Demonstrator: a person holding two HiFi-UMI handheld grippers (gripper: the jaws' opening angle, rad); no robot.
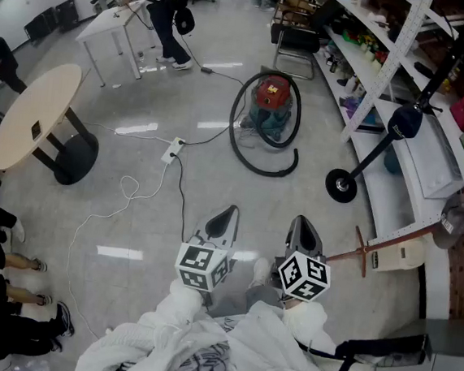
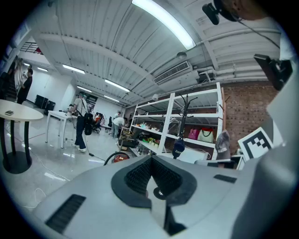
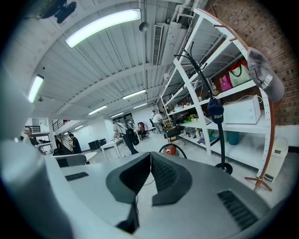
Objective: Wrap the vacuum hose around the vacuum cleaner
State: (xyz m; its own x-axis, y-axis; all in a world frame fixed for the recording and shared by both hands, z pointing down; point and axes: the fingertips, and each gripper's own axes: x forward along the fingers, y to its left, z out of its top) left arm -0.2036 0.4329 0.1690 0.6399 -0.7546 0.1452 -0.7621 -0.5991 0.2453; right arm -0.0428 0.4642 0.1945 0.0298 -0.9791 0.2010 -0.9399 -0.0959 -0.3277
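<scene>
You are standing well apart from the vacuum cleaner (image 1: 273,96), which is sitting on the floor (image 1: 151,177) with its hose (image 1: 254,166) lying in a loose loop around it. Your left hand-held gripper (image 1: 221,219) and right hand-held gripper (image 1: 303,231) are both clenched on nothing. I judge you should be walking closer and opening one before reaching for the hose's free end.

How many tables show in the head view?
2: a round table at the left, a white rectangular table at the top left. More may lie out of frame.
</scene>
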